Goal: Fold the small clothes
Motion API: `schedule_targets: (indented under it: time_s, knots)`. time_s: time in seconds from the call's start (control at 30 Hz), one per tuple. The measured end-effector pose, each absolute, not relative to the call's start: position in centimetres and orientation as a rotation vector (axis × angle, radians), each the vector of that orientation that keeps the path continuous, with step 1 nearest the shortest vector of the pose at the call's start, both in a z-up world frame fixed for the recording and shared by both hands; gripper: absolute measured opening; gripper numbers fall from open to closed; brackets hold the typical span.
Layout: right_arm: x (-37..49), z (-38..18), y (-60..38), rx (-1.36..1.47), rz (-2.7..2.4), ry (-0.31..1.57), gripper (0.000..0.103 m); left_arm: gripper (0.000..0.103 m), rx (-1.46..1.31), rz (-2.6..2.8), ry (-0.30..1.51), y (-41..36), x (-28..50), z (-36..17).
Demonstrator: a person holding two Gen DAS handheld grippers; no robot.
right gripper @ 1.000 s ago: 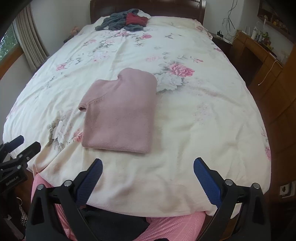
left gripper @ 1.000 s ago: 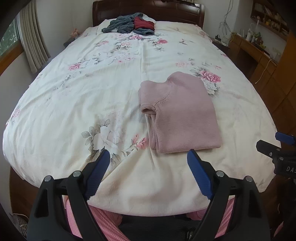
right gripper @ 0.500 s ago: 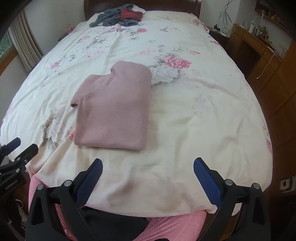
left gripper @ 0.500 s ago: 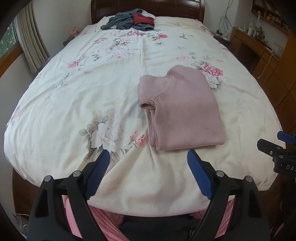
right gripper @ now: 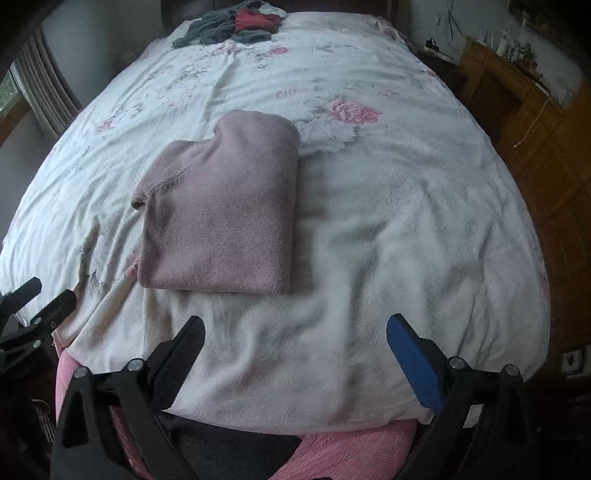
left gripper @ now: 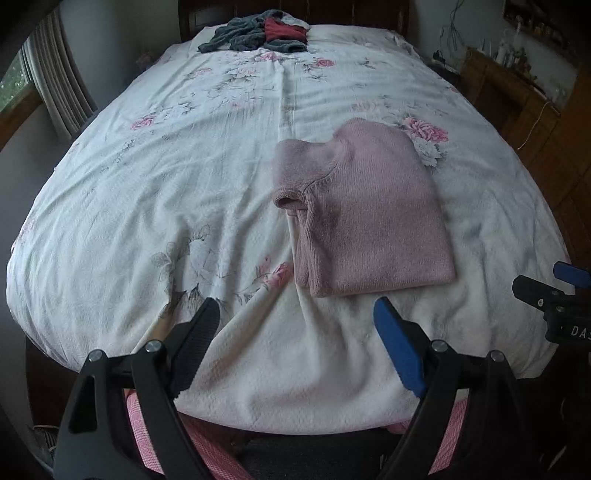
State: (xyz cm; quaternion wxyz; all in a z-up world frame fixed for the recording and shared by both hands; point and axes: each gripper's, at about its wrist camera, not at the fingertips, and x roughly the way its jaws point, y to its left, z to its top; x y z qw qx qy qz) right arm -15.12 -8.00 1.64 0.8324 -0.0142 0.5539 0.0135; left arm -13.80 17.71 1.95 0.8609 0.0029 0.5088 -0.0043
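A folded dusty-pink knit sweater lies flat on the floral bedspread, near the foot of the bed. My left gripper hovers open over the bed's near edge, short of the sweater, with nothing between its fingers. My right gripper is open too, just below and right of the sweater's near hem, holding nothing. Each gripper shows at the side of the other's view: the right gripper and the left gripper.
A heap of grey and red clothes lies at the head of the bed by the dark headboard. A wooden desk with clutter stands on the right, curtains on the left. A person's pink checked trousers show below.
Both grippers have moved slightly forward and up over the bed, so the sweater sits lower and larger in view. The sweater lies as before. Both stay open.
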Motion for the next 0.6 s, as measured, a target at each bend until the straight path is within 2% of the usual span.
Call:
schedule_targets:
  time_s: [0.6]
  knots:
    - [-14.82, 1.49, -8.05, -0.040, 0.009, 1.156, 0.099, 0.085, 0.009, -0.010, 1.066, 17.69, -13.73, 1.87]
